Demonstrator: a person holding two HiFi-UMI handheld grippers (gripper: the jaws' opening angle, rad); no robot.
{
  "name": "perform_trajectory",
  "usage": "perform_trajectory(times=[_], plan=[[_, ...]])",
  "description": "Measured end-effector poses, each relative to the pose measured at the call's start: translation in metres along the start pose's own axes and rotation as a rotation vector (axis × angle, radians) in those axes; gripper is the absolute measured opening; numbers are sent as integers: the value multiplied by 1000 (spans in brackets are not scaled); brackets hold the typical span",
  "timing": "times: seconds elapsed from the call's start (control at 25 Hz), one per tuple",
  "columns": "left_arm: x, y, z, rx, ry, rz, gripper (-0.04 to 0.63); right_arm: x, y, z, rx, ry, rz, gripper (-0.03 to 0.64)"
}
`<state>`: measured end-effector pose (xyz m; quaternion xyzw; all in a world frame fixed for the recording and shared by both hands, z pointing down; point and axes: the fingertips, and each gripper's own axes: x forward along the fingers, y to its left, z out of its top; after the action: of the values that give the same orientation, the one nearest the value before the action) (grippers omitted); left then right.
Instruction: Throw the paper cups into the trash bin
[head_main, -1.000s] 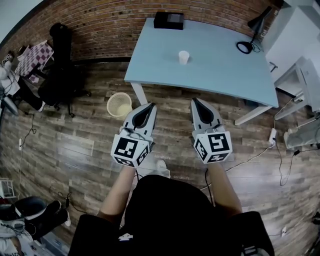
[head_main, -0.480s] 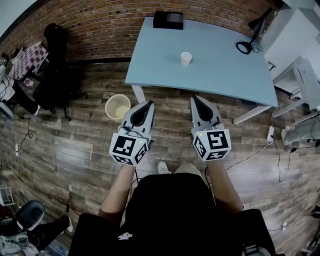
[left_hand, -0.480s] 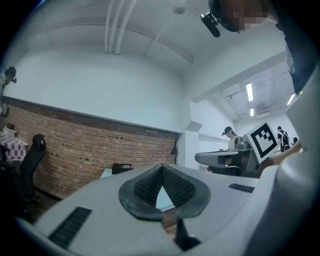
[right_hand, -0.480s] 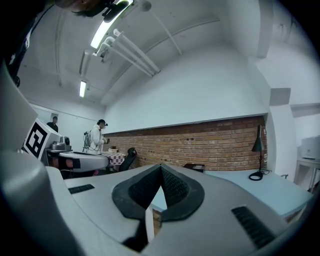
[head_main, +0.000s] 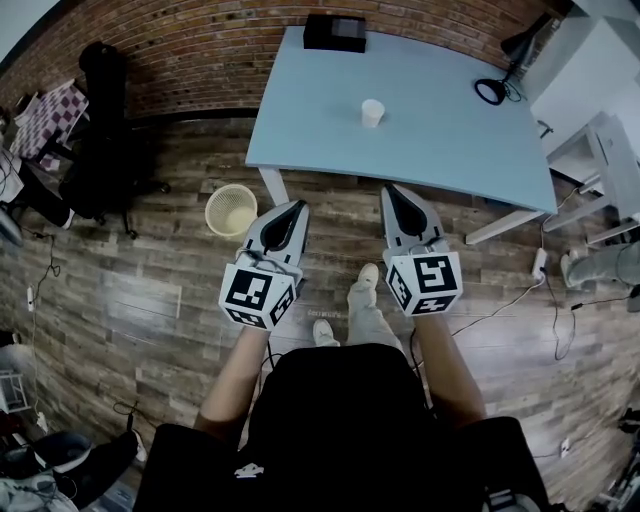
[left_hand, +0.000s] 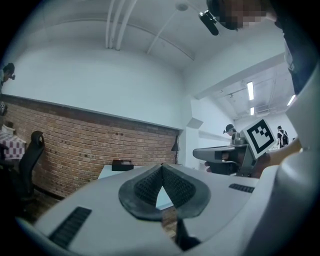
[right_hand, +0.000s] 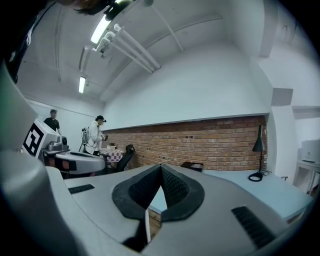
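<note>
Head view: over the last second the person has walked toward the tabletop (head_main: 440, 140). A shoe (head_main: 366, 280) now shows forward between the two tools, and the near edge of the tabletop has closed on the tool tips. The left tool (head_main: 298, 206) and right tool (head_main: 390, 190) are held side by side, pointing level at the tabletop, with their tips just short of its near edge. Only one paper cup (head_main: 372, 112) is in sight. It stands upright and alone near the middle of the tabletop, beyond the tips of both tools, touched by neither and closer in line to the right one. The trash bin (head_main: 231, 209) stands on the floor (head_main: 150, 290) by the near left corner of the tabletop, just left of the left tool.

Left gripper view: the left tool (left_hand: 161, 167) is clenched, pads together at the tip with nothing between them. The far end of the tabletop, carrying a black box (left_hand: 122, 165), shows beyond. No cup is visible here.

Right gripper view: the right tool (right_hand: 160, 167) is likewise clenched and empty. The tabletop and a lamp (right_hand: 258, 150) lie ahead, and the cup cannot be made out.

Assessment: this is the approach stage, with no cup yet taken. A tool must open before it reaches the cup
</note>
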<state>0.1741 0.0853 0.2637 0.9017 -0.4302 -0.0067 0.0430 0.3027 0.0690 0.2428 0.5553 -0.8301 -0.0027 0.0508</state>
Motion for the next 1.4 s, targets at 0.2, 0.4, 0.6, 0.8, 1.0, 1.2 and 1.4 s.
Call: perform_trajectory(times=[0.2, 0.4, 0.6, 0.8, 1.0, 1.2, 1.4], plan=[[16, 10, -5, -21, 2, 17, 3, 21, -17, -6, 19, 0, 4, 2], [42, 22, -7, -19, 15, 41, 3, 49, -36, -7, 23, -2, 25, 2], [68, 35, -5, -20, 10, 68, 3, 77, -53, -9, 28, 6, 54, 2], [100, 44, -6, -24, 6, 58, 3, 104, -75, -14, 33, 10, 61, 2], [129, 55, -9, -29, 1, 77, 3, 127, -98, -25, 40, 31, 73, 2], [157, 66, -13, -35, 7, 95, 3, 156, -120, -40, 39, 73, 96, 2], [175, 85, -16, -49, 11, 140, 3, 187, -137, -58, 20, 136, 149, 2]])
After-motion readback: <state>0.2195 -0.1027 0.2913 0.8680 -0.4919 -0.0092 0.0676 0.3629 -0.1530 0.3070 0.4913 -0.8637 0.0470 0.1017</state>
